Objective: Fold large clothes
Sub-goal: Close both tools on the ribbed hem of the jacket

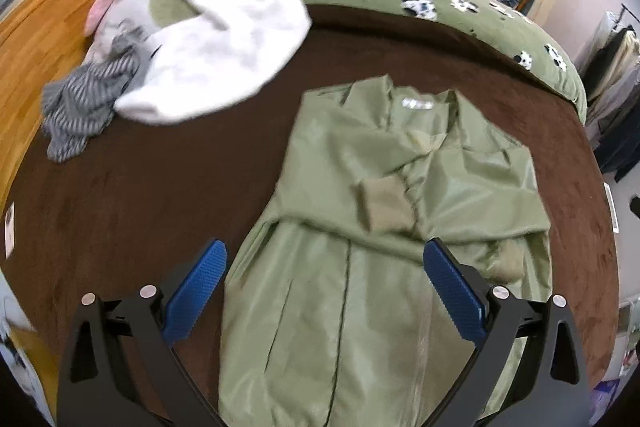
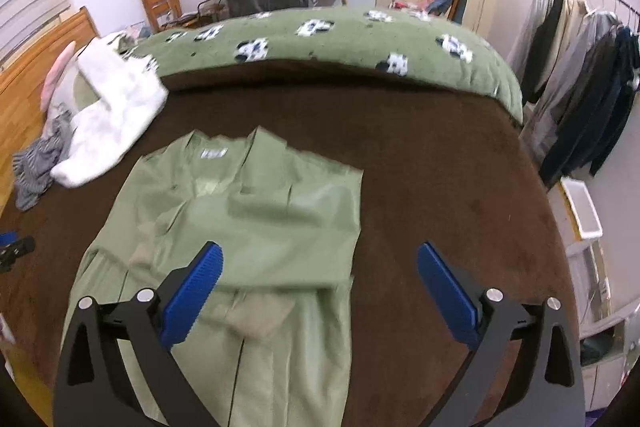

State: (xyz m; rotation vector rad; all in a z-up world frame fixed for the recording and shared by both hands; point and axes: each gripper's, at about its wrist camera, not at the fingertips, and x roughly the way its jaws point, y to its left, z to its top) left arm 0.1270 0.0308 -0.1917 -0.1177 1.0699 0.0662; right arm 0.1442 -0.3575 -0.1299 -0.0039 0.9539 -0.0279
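A pale green coat lies flat at the centre of a brown blanket, both sleeves crossed over its chest, cuffs meeting near the zip, seemingly so the body can be folded next. The left gripper and right gripper hang above it, jaws spread wide, gripping nothing. At ten o'clock a white garment and a striped one sit heaped aside, apparently awaiting their turn

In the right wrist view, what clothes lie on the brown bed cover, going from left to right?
Grey striped crumpled garment → white fluffy garment → pale green shiny jacket, laid flat with its sleeves folded in. To its right, only bare brown bed cover.
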